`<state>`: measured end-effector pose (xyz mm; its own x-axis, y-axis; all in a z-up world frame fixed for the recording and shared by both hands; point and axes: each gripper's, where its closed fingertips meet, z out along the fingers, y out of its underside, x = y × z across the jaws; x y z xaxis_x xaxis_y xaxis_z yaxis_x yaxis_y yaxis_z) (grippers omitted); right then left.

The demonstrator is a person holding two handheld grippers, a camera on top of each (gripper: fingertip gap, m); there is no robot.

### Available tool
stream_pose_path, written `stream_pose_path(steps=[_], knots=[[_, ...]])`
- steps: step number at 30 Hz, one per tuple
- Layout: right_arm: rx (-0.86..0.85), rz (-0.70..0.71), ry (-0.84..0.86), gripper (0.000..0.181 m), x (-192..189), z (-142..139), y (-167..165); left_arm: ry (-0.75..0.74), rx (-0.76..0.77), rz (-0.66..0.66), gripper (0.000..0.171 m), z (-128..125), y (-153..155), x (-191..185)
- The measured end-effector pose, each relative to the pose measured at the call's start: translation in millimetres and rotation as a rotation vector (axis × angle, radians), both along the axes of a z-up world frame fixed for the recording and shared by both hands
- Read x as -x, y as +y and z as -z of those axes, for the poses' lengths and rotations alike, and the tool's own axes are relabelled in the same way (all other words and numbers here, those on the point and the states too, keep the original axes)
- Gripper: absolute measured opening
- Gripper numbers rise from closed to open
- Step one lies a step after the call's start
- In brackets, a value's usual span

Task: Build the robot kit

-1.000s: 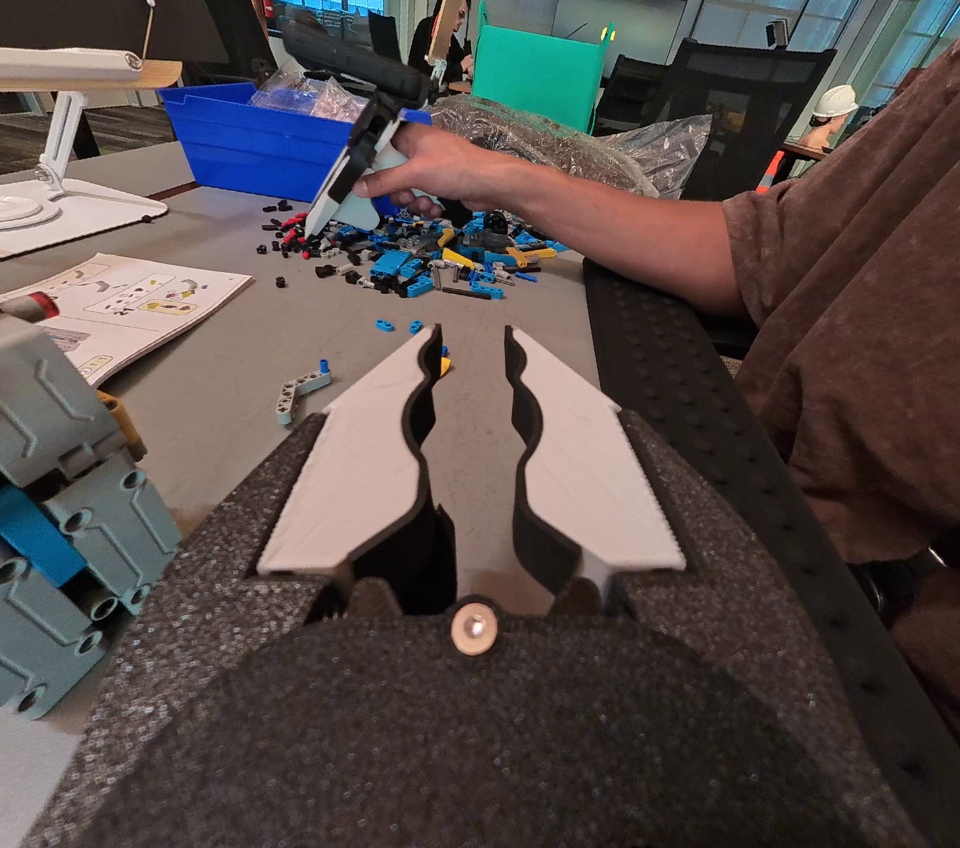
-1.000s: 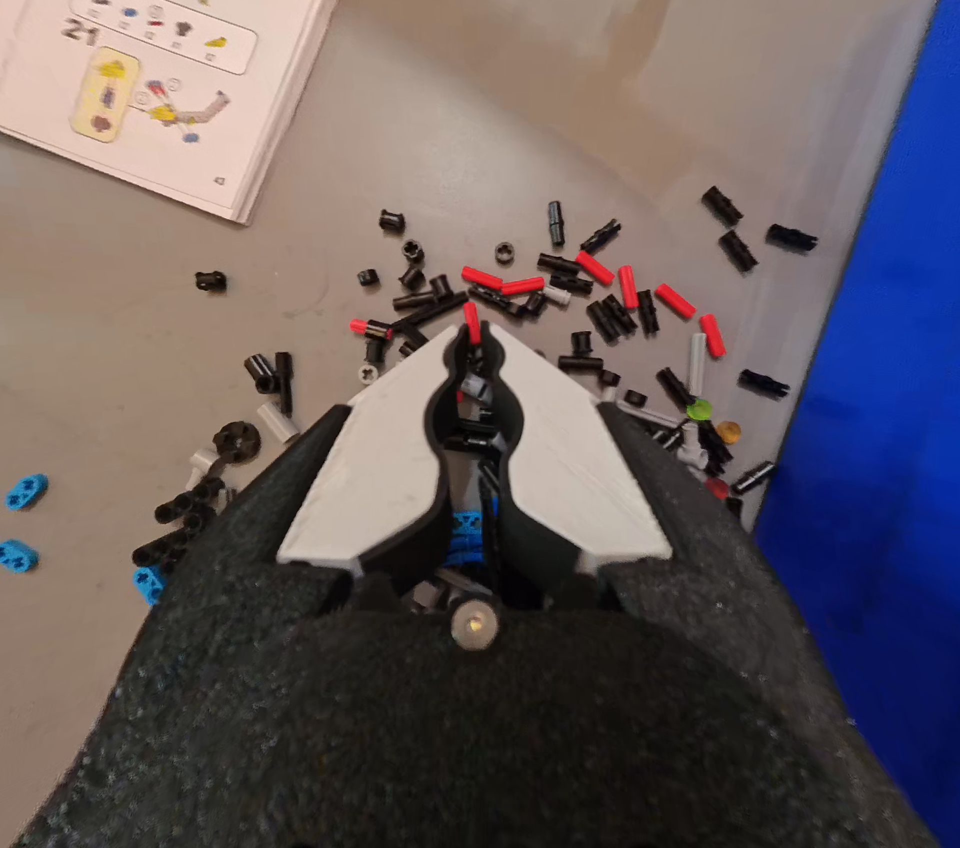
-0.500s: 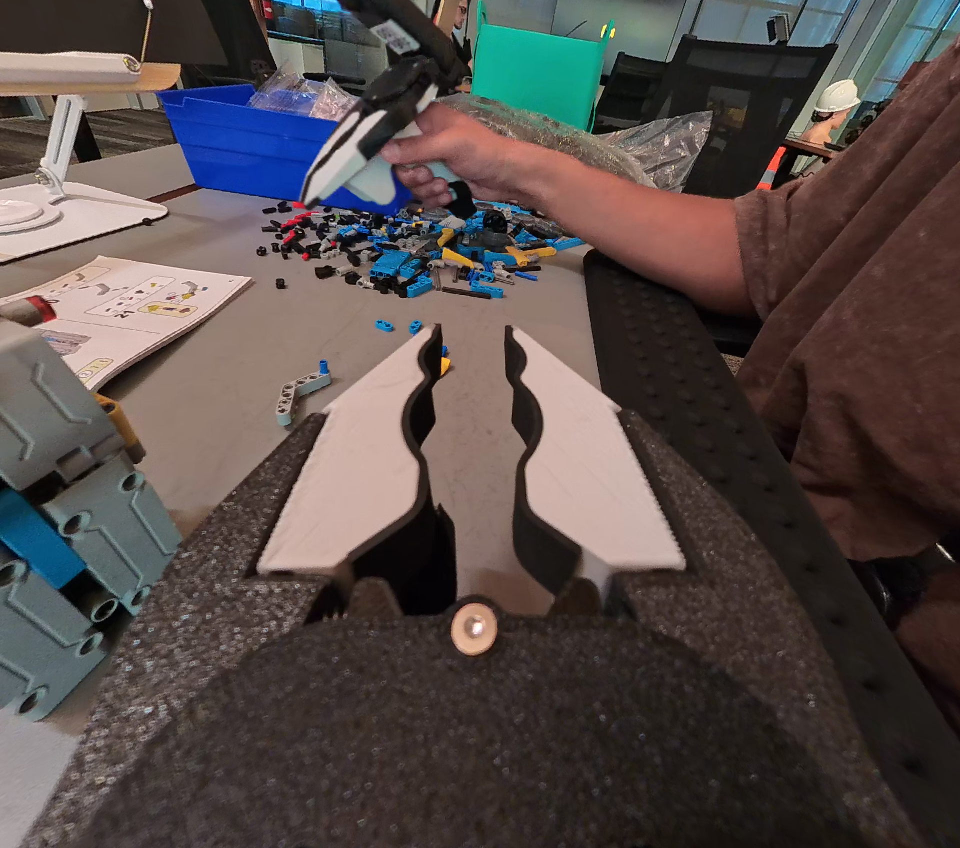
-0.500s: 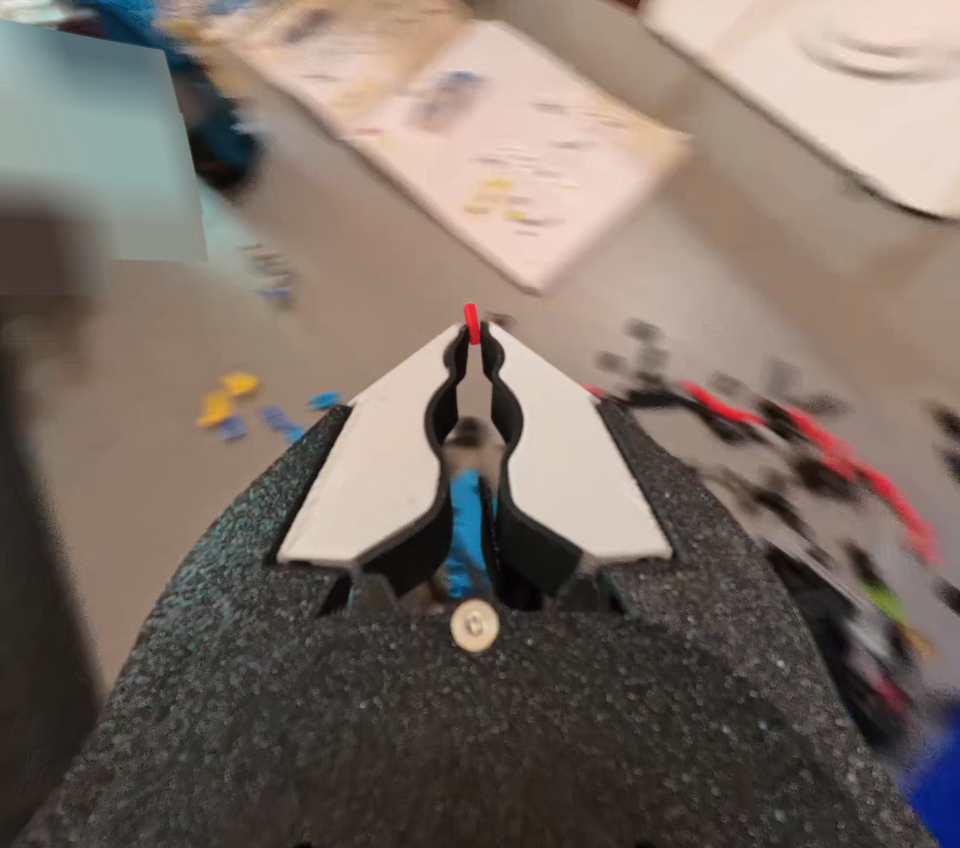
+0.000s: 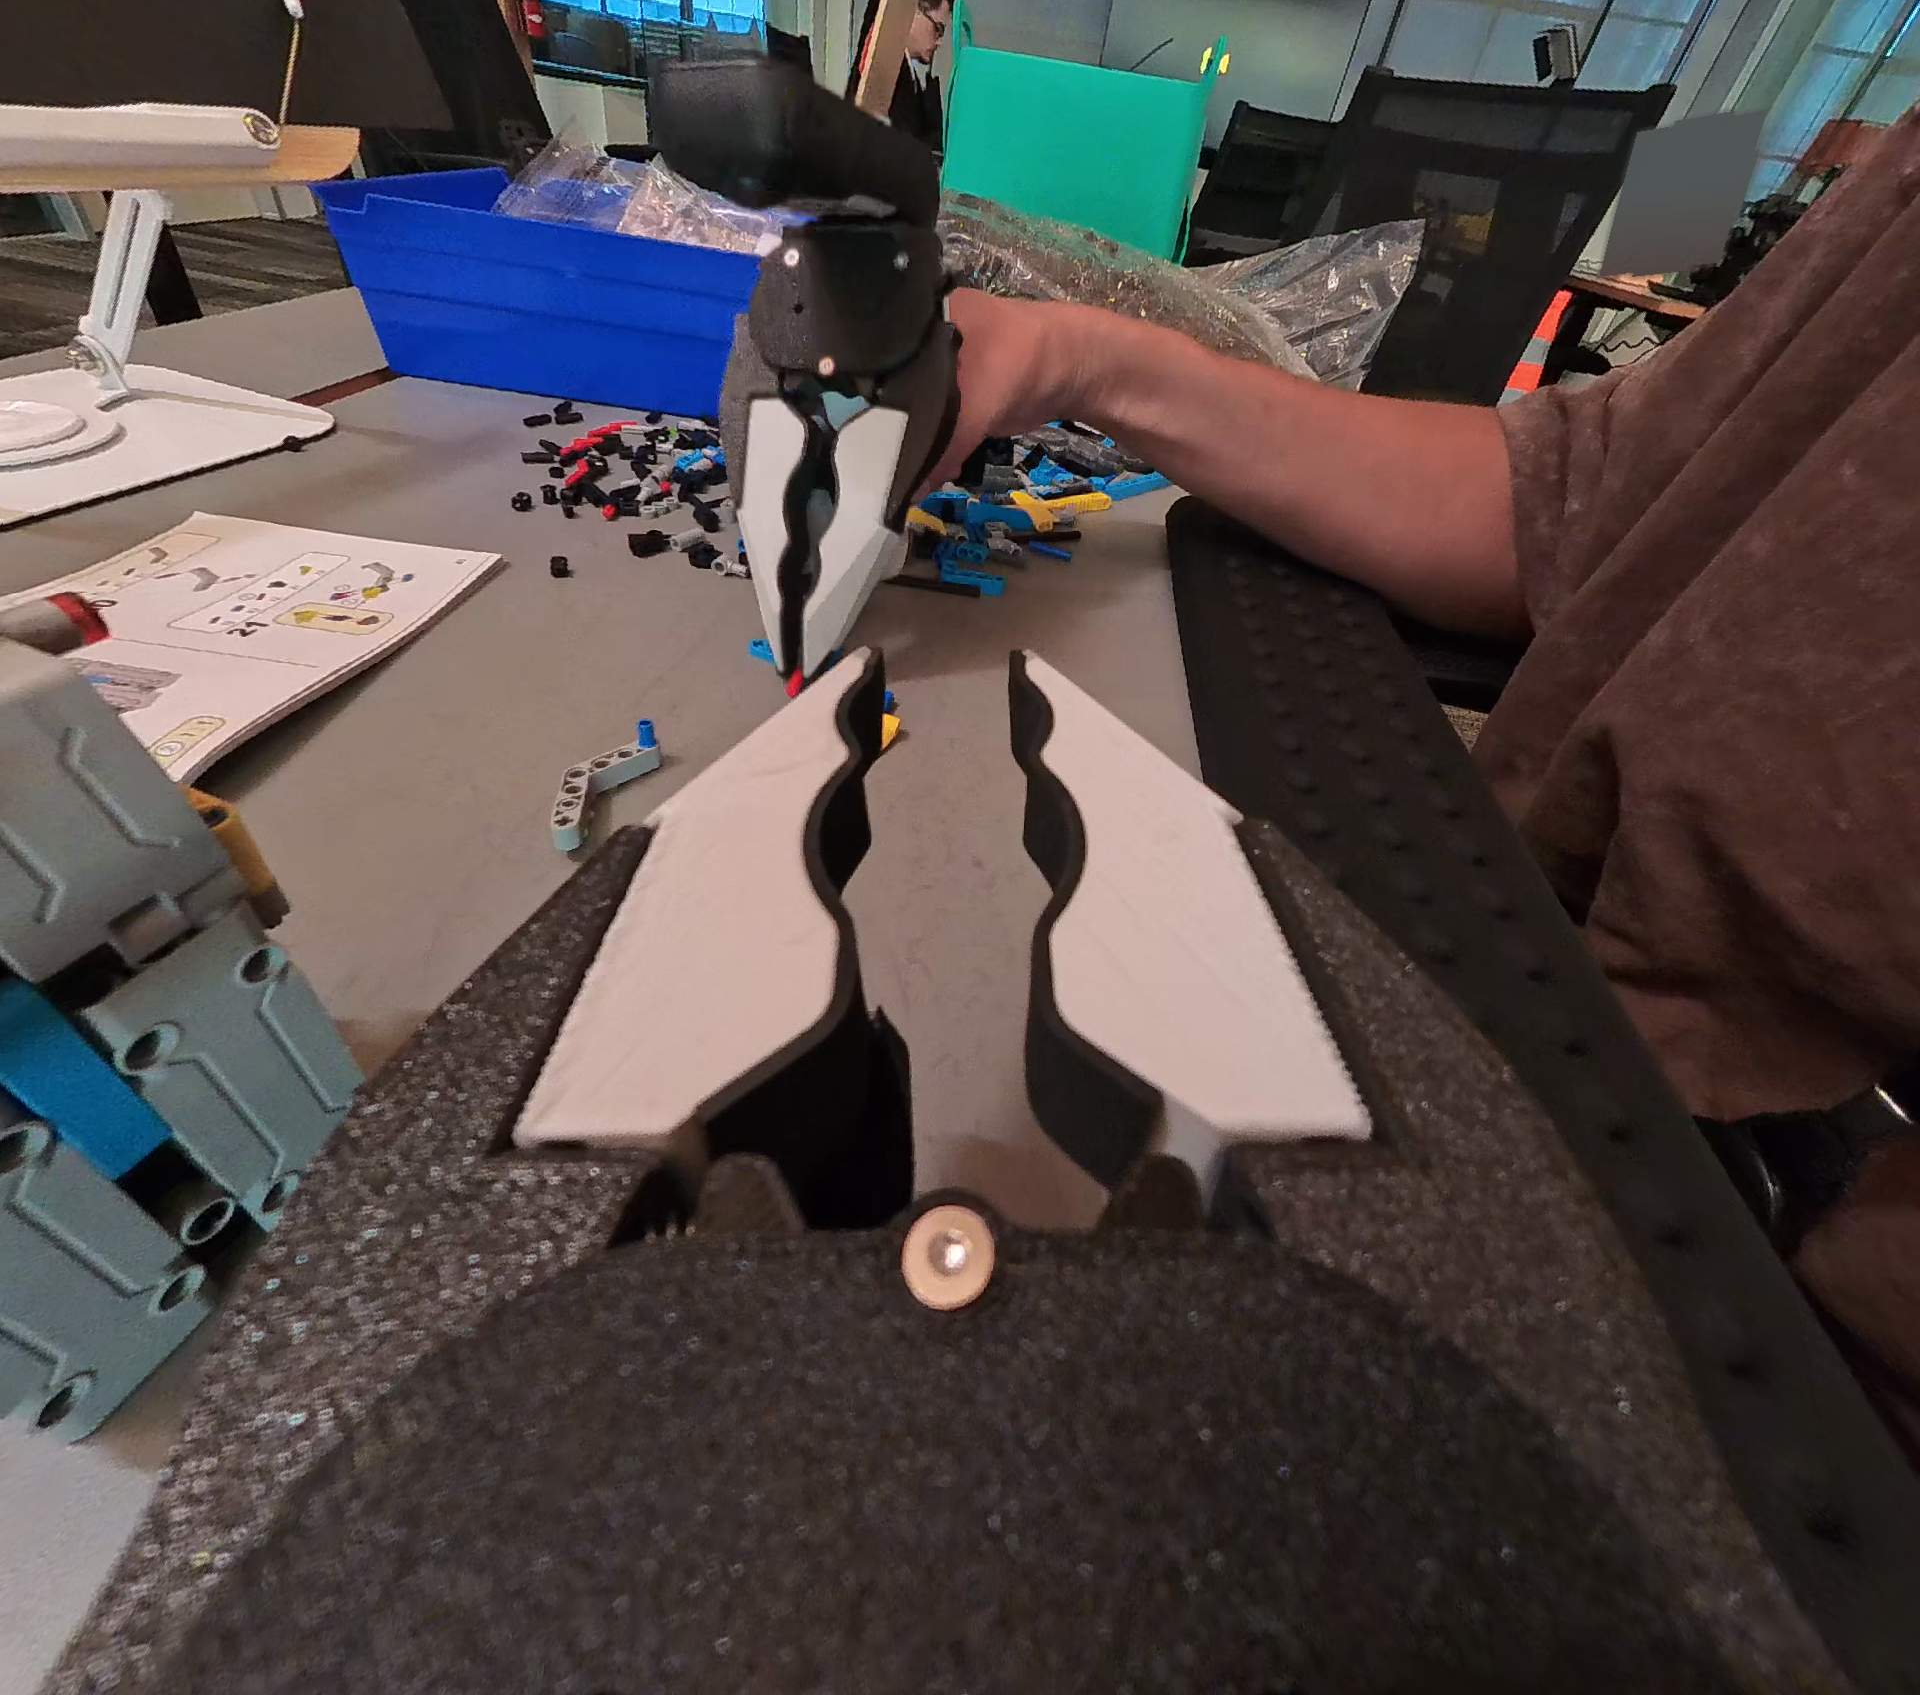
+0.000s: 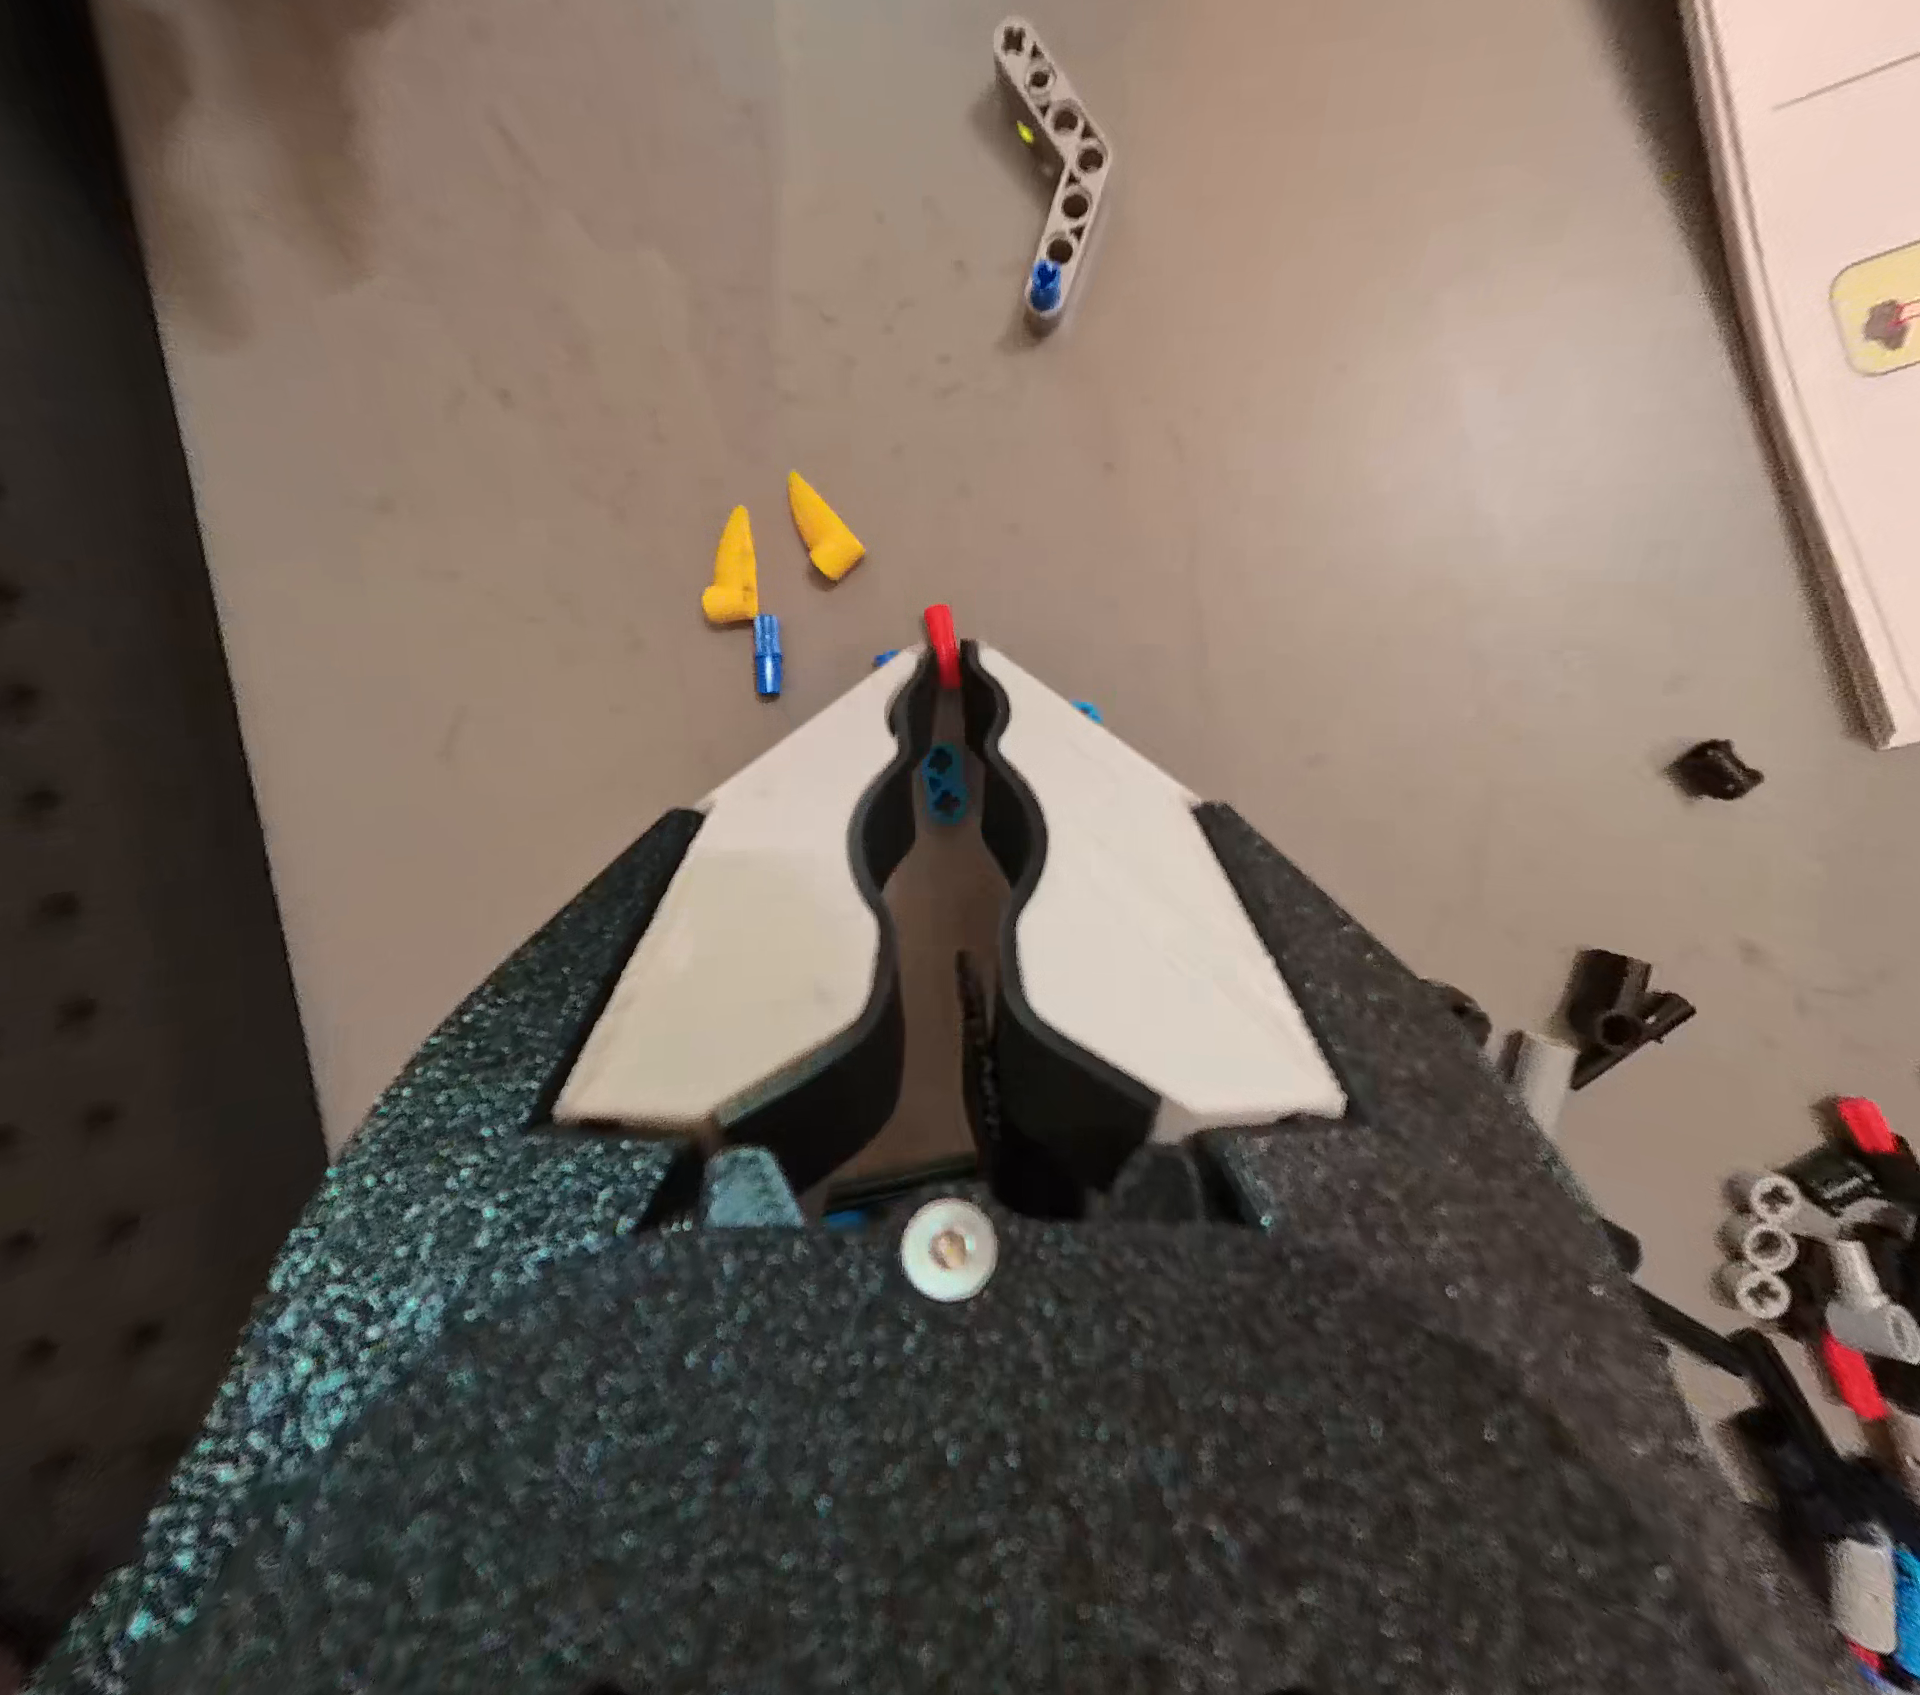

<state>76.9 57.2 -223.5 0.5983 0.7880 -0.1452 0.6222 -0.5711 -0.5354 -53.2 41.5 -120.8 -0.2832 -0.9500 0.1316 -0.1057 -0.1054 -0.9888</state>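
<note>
My right gripper (image 6: 943,658) is shut on a small red pin (image 6: 941,635) that sticks out past its tips. It hangs low over the grey table, near two yellow claw pieces (image 6: 781,546) and a small blue pin (image 6: 768,654). A bent grey beam (image 6: 1058,170) with a blue pin in its end lies farther ahead. In the left wrist view the right gripper (image 5: 798,677) points down just beyond my left gripper (image 5: 943,677), the red pin (image 5: 794,683) at its tip. My left gripper is open and empty over bare table. The grey beam (image 5: 603,779) lies to its left.
A pile of small black, red, blue and grey parts (image 5: 665,473) lies before a blue bin (image 5: 540,295). An instruction booklet (image 5: 260,606) lies at the left, also in the right wrist view (image 6: 1808,170). A grey-blue built model (image 5: 114,1001) stands at near left. A black mat (image 5: 1455,866) runs along the right. Spacing between my two grippers at the tips: around 15 cm.
The right gripper lifted the red pin out of the parts pile and carried it toward me, down to the spot by the yellow claws. My left gripper has stayed still and open.
</note>
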Motion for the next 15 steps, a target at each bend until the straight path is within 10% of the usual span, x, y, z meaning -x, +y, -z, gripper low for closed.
stream_pose_path(steps=[6, 11, 15], knots=[[-0.068, 0.111, 0.085, 0.009, -31.6, -25.3, 8.0, -0.001, 0.000, 0.000, 0.024, -0.3, -0.1, 0.1], [-0.195, 0.674, -0.027, 0.015, -154.5, -25.2, 48.8, 0.003, 0.006, 0.002, 0.024, 0.2, 0.2, -0.4], [-0.198, 0.741, -0.071, 0.019, -169.3, -12.3, 53.6, 0.002, 0.012, 0.001, 0.024, -0.1, 0.9, -0.3]])
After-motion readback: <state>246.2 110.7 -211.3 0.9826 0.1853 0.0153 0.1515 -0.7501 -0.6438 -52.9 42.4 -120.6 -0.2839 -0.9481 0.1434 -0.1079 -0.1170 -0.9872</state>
